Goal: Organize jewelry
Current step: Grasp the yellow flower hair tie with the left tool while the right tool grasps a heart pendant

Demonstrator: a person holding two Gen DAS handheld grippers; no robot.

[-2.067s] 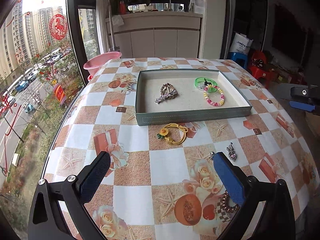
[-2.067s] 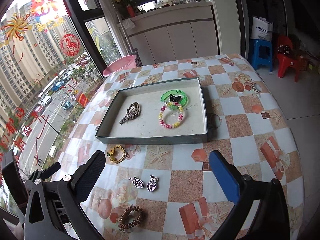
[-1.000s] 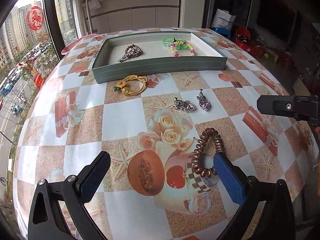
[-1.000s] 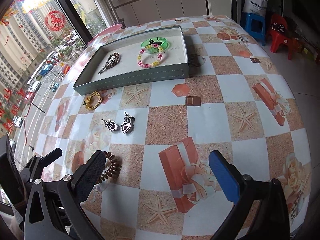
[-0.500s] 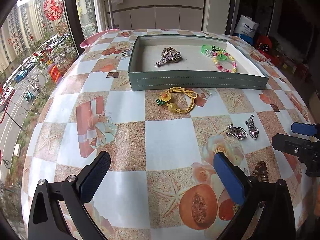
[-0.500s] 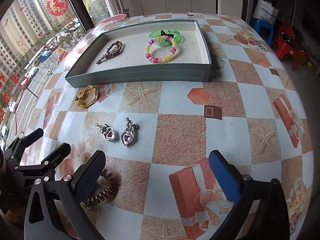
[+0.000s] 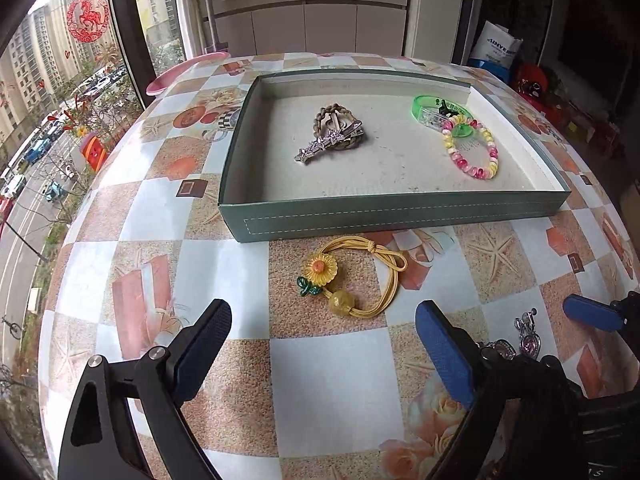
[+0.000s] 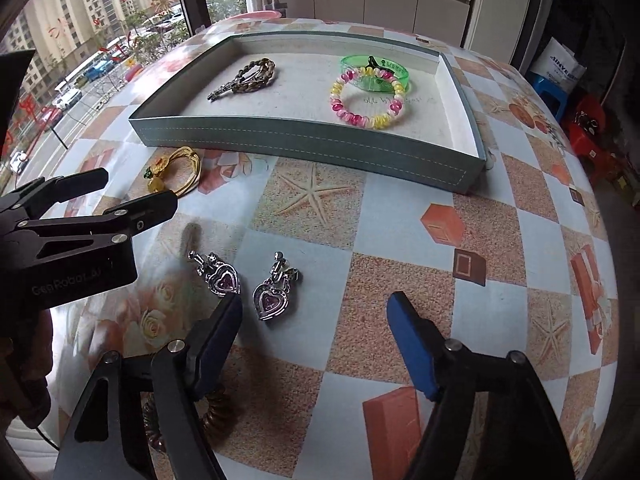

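Note:
A grey-green tray [image 7: 392, 210] [image 8: 304, 136] holds a brown hair clip [image 7: 334, 130] [image 8: 248, 76], a green bangle [image 7: 436, 110] [image 8: 376, 70] and a pink-yellow bead bracelet [image 7: 472, 148] [image 8: 366, 100]. A yellow sunflower hair tie [image 7: 348, 276] [image 8: 176, 172] lies on the table just in front of the tray. My left gripper [image 7: 324, 344] is open, just short of the hair tie. Two purple heart earrings [image 8: 248, 284] [image 7: 528, 340] lie right of it. My right gripper [image 8: 316, 332] is open, just behind the earrings. A brown coil hair tie [image 8: 212, 416] lies under its left finger.
The table [image 7: 332, 392] has a checked cloth with flower and starfish prints. A pink basin [image 7: 184, 72] sits beyond its far left edge by the window. Red and blue stools [image 8: 568, 112] stand on the floor to the right.
Both grippers have moved forward and lower over the table. The left now sits close behind the sunflower hair tie, the right close behind the heart earrings. Both stay open.

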